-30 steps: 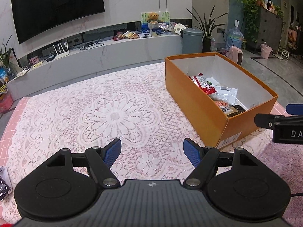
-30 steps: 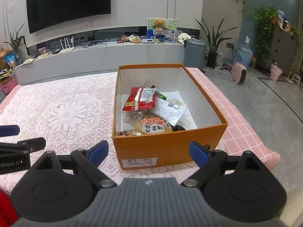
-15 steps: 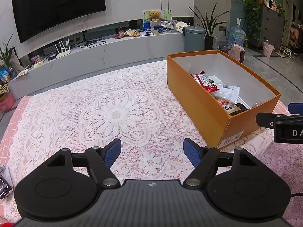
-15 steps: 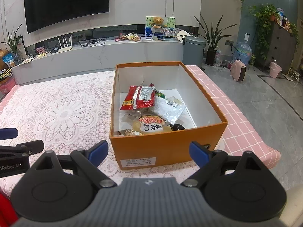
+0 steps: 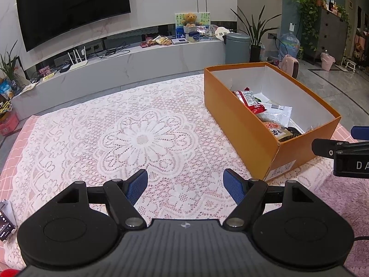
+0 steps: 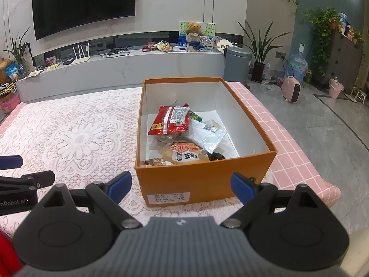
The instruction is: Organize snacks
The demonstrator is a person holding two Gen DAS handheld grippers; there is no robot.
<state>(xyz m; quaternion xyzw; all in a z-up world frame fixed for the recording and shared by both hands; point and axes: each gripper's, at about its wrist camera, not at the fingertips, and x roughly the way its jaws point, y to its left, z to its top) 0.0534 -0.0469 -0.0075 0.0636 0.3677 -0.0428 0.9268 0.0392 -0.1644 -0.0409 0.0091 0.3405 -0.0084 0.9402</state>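
An open orange box [image 6: 203,177] stands on the table's right side, directly ahead of my right gripper [image 6: 181,182]. Inside lie several snack packets: a red one [image 6: 171,120], a silvery white pouch [image 6: 205,136] and a yellowish one with a white label [image 6: 184,155]. The right gripper is open, its blue pads wider apart than the box's near end and short of it. My left gripper [image 5: 185,182] hovers open over bare lace to the left of the box [image 5: 242,120], nothing between its pads. One of the right gripper's fingers [image 5: 327,149] shows at the left wrist view's right edge.
A white lace cloth [image 5: 143,138] covers the pink checked table, whose right edge [image 6: 299,161] drops to a grey floor. A phone-like device [image 5: 4,224] lies at the near left corner. Behind the table stand a long TV bench [image 5: 159,55] and a grey bin [image 6: 237,64].
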